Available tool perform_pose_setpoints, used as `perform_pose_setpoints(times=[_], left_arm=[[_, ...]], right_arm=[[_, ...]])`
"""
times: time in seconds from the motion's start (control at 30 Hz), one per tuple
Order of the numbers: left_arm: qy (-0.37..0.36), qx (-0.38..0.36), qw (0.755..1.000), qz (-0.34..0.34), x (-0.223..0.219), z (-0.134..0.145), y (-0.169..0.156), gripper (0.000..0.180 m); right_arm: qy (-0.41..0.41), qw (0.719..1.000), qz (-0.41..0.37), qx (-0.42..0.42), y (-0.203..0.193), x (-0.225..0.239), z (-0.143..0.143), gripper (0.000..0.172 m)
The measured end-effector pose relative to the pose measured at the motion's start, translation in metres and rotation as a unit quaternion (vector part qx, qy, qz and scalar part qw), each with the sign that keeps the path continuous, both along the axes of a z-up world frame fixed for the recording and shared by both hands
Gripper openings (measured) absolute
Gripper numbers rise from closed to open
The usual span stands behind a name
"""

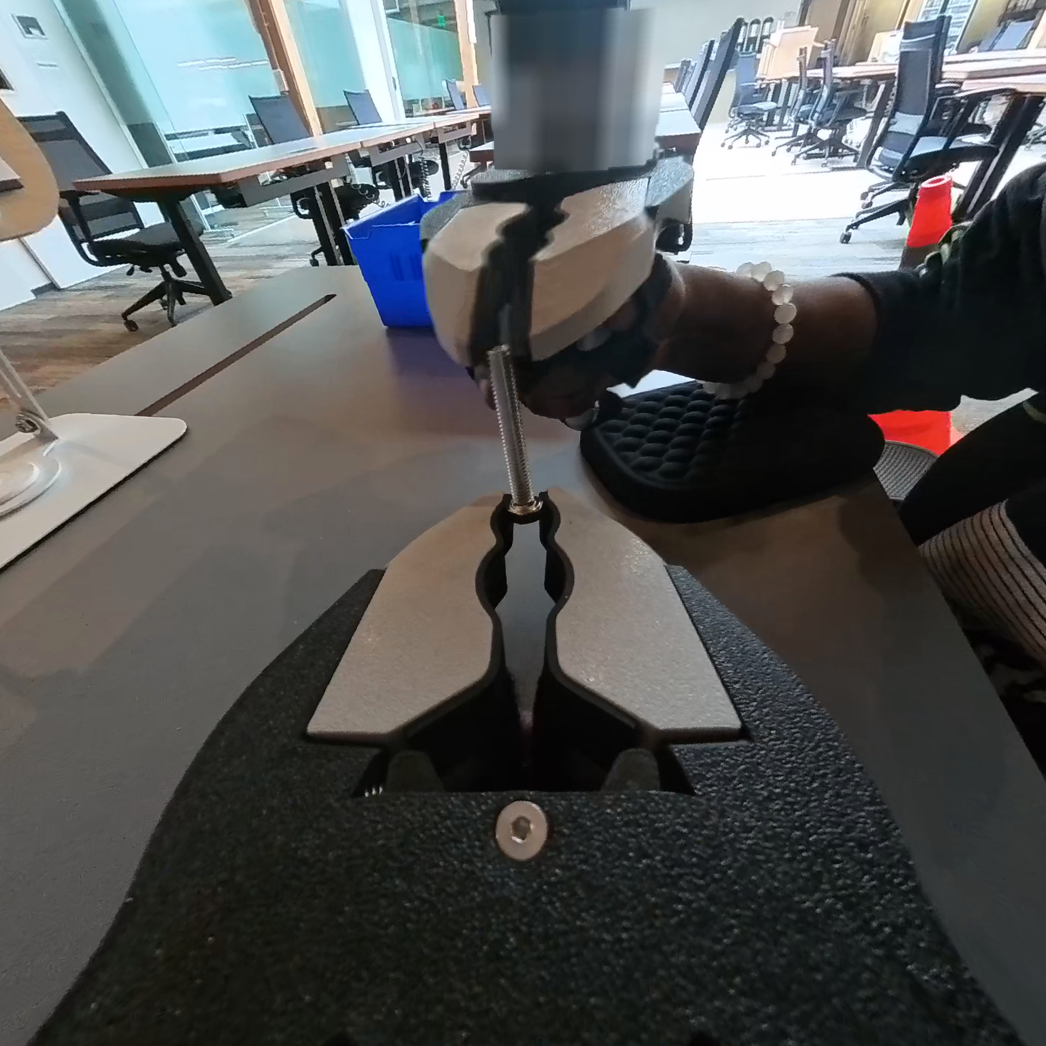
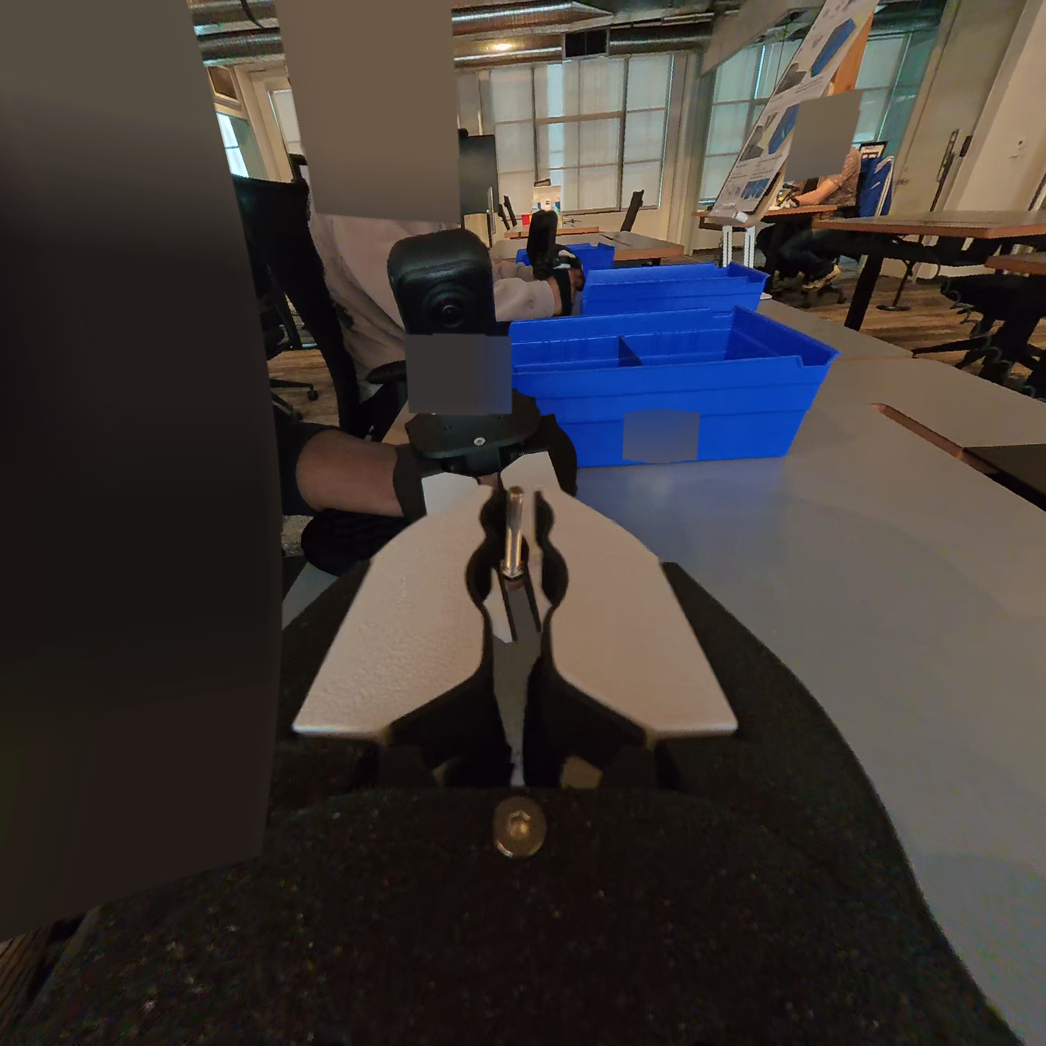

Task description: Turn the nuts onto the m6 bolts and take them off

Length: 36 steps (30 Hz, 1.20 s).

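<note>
Spanning both views, the grey table (image 1: 226, 453) carries a blue divided bin (image 2: 679, 396) at the far side and a black honeycomb pad (image 1: 707, 453) under the person's right forearm. Above the table the two tools meet nose to nose. The right gripper (image 2: 516, 495) comes in from the far side with the bolt (image 1: 505, 424) running lengthwise between its fingers. In its own view a sliver of light shows between the shank and one pad, so the jaws look slightly parted rather than clamped. The left gripper (image 1: 526, 504) is nearly closed, its tips pinching the small nut (image 1: 525, 505), which sits at the very end of the thread, held clear of the table. The step in hand looks like the turning itself, caught at a re-grip: one side holds while the other lets go to reset its wrist. With the nut at the tip of the thread, it is either only just started or almost off; which one cannot be told. The next move calls for the right fingers to close firmly on the bolt again, keeping it in line with the nut so the thread does not bind.
</note>
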State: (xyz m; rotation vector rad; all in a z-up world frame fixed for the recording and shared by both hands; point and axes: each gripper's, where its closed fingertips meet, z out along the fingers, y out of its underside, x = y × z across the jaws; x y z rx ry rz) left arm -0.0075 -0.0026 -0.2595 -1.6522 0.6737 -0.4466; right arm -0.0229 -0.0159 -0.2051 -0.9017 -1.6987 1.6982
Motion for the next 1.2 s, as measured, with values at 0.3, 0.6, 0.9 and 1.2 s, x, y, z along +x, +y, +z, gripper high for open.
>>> perform_pose_setpoints(times=[0.3, 0.6, 0.9, 1.2], left_arm=[[0.008, 0.019, 1.0, 0.024, -0.009, 0.013, -0.022, 0.008], [0.013, 0.031, 0.999, 0.036, -0.015, 0.013, -0.03, 0.008], [0.011, 0.033, 0.999, 0.035, -0.018, 0.012, -0.03, 0.008], [0.017, 0.035, 0.999, 0.037, -0.018, 0.012, -0.031, 0.008]], right_arm=[[-0.06, 0.997, -0.033, -0.018, 0.035, -0.012, 0.022, 0.044], [-0.196, 0.934, 0.152, 0.256, -0.041, -0.16, 0.053, 0.044], [-0.28, 0.782, 0.306, 0.465, -0.136, -0.269, -0.036, 0.027], [-0.227, 0.607, 0.418, 0.636, -0.146, -0.277, -0.126, 0.019]])
